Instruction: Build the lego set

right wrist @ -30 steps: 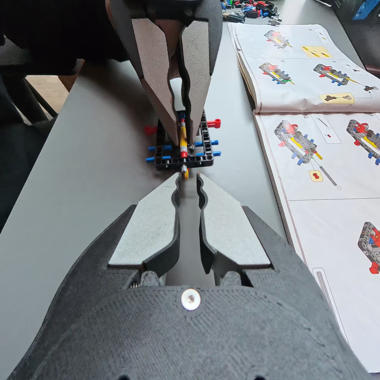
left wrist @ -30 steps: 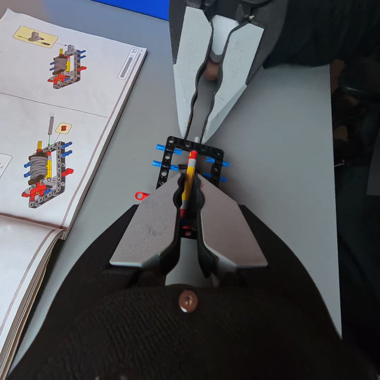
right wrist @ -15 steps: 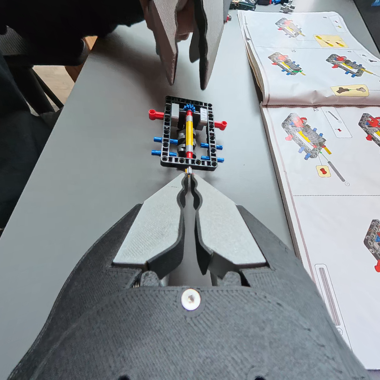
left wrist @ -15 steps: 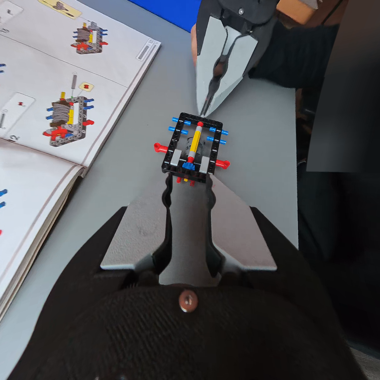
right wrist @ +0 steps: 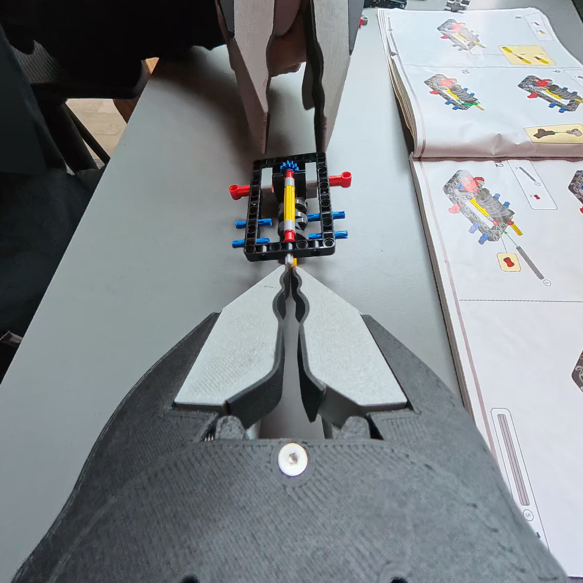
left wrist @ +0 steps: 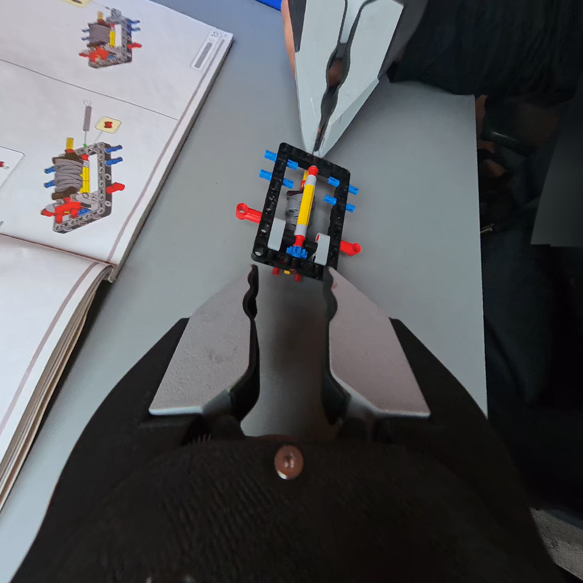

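I see the grey table point(right wrist: 151, 284) carrying everything, with the open manual point(right wrist: 504, 220) lying flat beside the frame point(right wrist: 328, 217), on my right in the right wrist view. The frame, a black rectangle, lies flat on the table between my two claws. My left claw point(left wrist: 289, 271) is spread wide, its tips just at the frame's gear end, nothing between them. My right claw point(right wrist: 289, 271) is closed, its tips pinching the thin grey rod point(right wrist: 288, 258) that sticks out of the frame's opposite end. Inside the frame a yellow axle point(right wrist: 289, 202) runs lengthwise, red bushes at both ends, with a blue gear point(right wrist: 287, 165) at the end toward the left claw. Red pins point(right wrist: 238, 191) and blue pins point(right wrist: 252, 223) stick out of the frame's long sides.
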Demonstrator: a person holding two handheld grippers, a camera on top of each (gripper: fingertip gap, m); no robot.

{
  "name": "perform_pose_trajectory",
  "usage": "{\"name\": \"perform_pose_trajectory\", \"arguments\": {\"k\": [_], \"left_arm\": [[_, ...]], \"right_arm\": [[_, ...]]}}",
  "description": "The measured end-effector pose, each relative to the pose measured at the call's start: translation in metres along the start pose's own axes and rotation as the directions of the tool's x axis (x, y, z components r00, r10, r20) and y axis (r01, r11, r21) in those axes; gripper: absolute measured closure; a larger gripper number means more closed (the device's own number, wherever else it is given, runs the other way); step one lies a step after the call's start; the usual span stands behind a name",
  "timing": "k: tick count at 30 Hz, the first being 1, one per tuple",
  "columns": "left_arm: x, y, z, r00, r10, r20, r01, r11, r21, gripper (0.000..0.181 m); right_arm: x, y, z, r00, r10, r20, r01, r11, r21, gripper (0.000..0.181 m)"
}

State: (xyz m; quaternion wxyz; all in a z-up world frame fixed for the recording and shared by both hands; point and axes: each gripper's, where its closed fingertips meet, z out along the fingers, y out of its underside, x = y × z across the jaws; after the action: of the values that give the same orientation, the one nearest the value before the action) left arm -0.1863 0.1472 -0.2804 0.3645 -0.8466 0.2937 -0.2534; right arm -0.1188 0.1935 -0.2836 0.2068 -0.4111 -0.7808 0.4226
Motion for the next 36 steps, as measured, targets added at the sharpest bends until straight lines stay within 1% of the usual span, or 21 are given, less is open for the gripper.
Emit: {"name": "perform_pose_trajectory", "arguments": {"k": [2, 4, 6, 8, 10, 14, 20, 25, 29, 33, 36], "left_arm": [[-0.002, -0.007, -0.004, 0.999, 0.019, 0.030, -0.019, 1.000, 0.024, 0.146], [-0.002, -0.016, -0.006, 0.996, 0.051, 0.074, -0.054, 0.998, 0.038, 0.153], [0.005, -0.026, -0.002, 0.987, 0.125, 0.100, -0.128, 0.991, 0.026, 0.159], [0.011, -0.030, 0.008, 0.976, 0.182, 0.119, -0.181, 0.983, -0.020, 0.163], [0.015, -0.027, 0.021, 0.972, 0.210, 0.110, -0.202, 0.976, -0.078, 0.162], [0.012, -0.021, 0.041, 0.972, 0.212, 0.104, -0.197, 0.971, -0.137, 0.165], [0.014, -0.028, 0.044, 0.972, 0.219, 0.084, -0.209, 0.971, -0.115, 0.176], [0.014, -0.028, 0.044, 0.970, 0.229, 0.081, -0.221, 0.971, -0.094, 0.176], [0.015, -0.028, 0.044, 0.965, 0.250, 0.082, -0.245, 0.968, -0.058, 0.176], [0.014, -0.029, 0.043, 0.974, 0.220, 0.060, -0.220, 0.975, -0.008, 0.176], [0.013, -0.029, 0.044, 0.979, 0.196, 0.054, -0.196, 0.981, 0.002, 0.177]], "right_arm": [[-0.001, 0.000, 0.000, 1.000, -0.004, 0.001, 0.004, 1.000, 0.000, 0.181], [-0.001, 0.000, 0.000, 1.000, -0.005, 0.001, 0.005, 1.000, -0.003, 0.181], [-0.001, 0.001, 0.001, 1.000, -0.008, -0.001, 0.008, 1.000, -0.009, 0.181], [-0.001, 0.001, 0.001, 1.000, -0.014, -0.001, 0.014, 1.000, -0.014, 0.181], [-0.002, 0.002, 0.002, 1.000, -0.020, -0.003, 0.020, 1.000, -0.016, 0.181], [-0.002, 0.002, 0.002, 0.999, -0.036, -0.007, 0.036, 0.999, -0.022, 0.181], [-0.004, 0.001, 0.000, 0.999, -0.040, 0.002, 0.041, 0.999, -0.009, 0.181], [-0.004, 0.000, -0.002, 0.999, -0.040, 0.008, 0.040, 0.999, 0.005, 0.181], [-0.005, -0.001, -0.001, 0.998, -0.068, -0.004, 0.068, 0.998, 0.007, 0.181], [-0.005, -0.003, -0.001, 0.996, -0.093, -0.011, 0.093, 0.996, 0.015, 0.181], [-0.001, -0.003, -0.001, 0.992, -0.115, -0.044, 0.116, 0.993, 0.004, 0.181]]}}
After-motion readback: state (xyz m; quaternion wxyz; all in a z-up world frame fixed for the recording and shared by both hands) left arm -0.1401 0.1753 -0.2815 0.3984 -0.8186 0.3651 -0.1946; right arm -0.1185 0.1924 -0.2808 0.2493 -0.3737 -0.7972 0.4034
